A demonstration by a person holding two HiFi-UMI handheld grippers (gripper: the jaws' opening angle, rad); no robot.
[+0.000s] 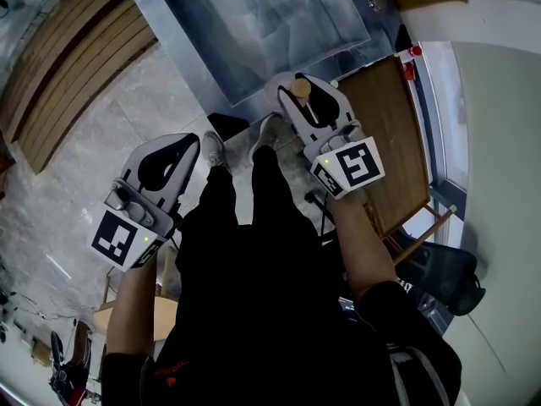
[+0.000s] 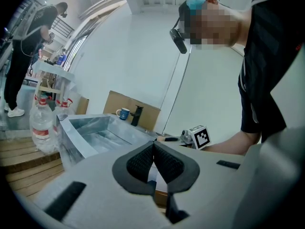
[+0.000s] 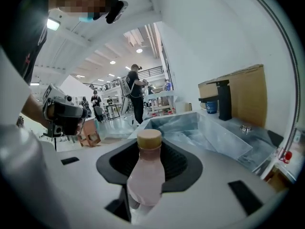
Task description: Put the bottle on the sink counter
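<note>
A pale pink bottle [image 3: 146,178] with a tan cap [image 1: 300,86] stands upright between the black pads of my right gripper [image 3: 148,162], which is shut on its body. In the head view this right gripper [image 1: 306,100] hovers at the near edge of the steel sink [image 1: 254,24]. Beyond the bottle, the right gripper view shows the sink basin [image 3: 183,128] and its steel counter [image 3: 248,137]. My left gripper [image 1: 182,152] hangs lower left, away from the sink. Its pads [image 2: 143,162] meet with nothing between them.
A black faucet [image 3: 224,99] and a blue mug [image 3: 211,107] stand at the sink's back edge before a wooden board [image 3: 248,92]. Large water bottles [image 2: 43,123] stand left of the sink. A wooden table [image 1: 397,150] lies right. Other people stand in the hall behind.
</note>
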